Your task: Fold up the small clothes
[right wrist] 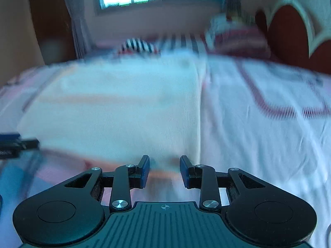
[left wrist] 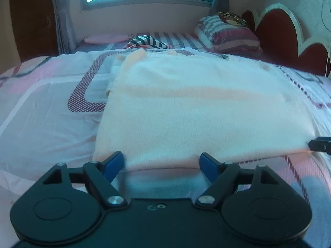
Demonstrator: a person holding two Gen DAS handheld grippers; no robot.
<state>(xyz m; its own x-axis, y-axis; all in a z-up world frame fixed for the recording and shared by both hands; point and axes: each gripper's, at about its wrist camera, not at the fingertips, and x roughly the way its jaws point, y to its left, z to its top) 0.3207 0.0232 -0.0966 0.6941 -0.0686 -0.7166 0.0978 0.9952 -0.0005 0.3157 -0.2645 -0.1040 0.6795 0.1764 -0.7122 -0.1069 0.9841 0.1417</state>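
Observation:
A pale peach knitted garment [left wrist: 196, 107] lies folded flat as a wide rectangle on the patterned bedsheet [left wrist: 45, 111]. My left gripper [left wrist: 161, 163] is open wide at the garment's near left edge. The hem lies between its blue pads [left wrist: 114, 162], which do not press on it. The right gripper's tip [left wrist: 319, 144] shows at the garment's near right corner. The right wrist view is blurred. In it, my right gripper [right wrist: 164, 168] stands partly open just before the garment's [right wrist: 124, 111] near right edge, with a clear gap between its fingers. The left gripper [right wrist: 14, 144] shows at the left border.
At the back of the bed lie a striped cloth [left wrist: 149, 41], a pink item [left wrist: 107, 38] and stacked striped pillows [left wrist: 227, 35]. A red heart-shaped headboard [left wrist: 289, 39] stands at the right. A window and curtains are beyond the bed.

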